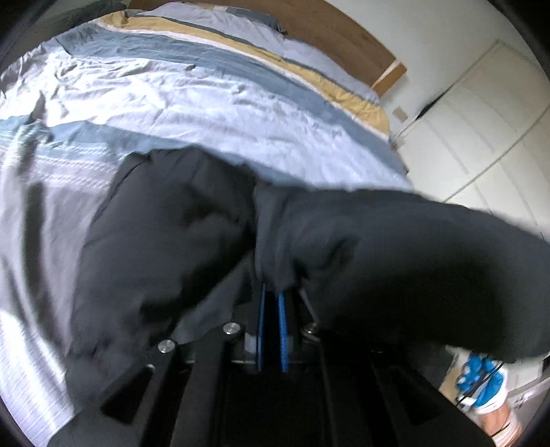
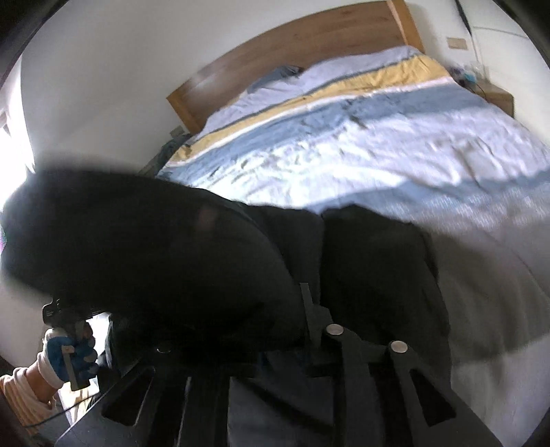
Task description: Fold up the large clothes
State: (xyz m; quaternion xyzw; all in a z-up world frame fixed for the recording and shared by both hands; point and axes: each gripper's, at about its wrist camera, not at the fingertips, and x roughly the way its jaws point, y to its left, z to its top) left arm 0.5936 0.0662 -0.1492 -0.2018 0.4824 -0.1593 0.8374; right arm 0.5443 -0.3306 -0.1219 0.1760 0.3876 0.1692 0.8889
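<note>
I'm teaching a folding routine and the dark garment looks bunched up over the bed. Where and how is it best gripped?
By its near edge, from the foot of the bed, fingers pointing toward the headboard. The dark garment drapes forward from the left gripper, whose blue pads pinch a fold there. The right gripper's tips are buried in cloth.

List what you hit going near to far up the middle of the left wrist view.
left gripper with blue fingers pinched on cloth → black garment → striped duvet on the bed → wooden headboard → white wall.
</note>
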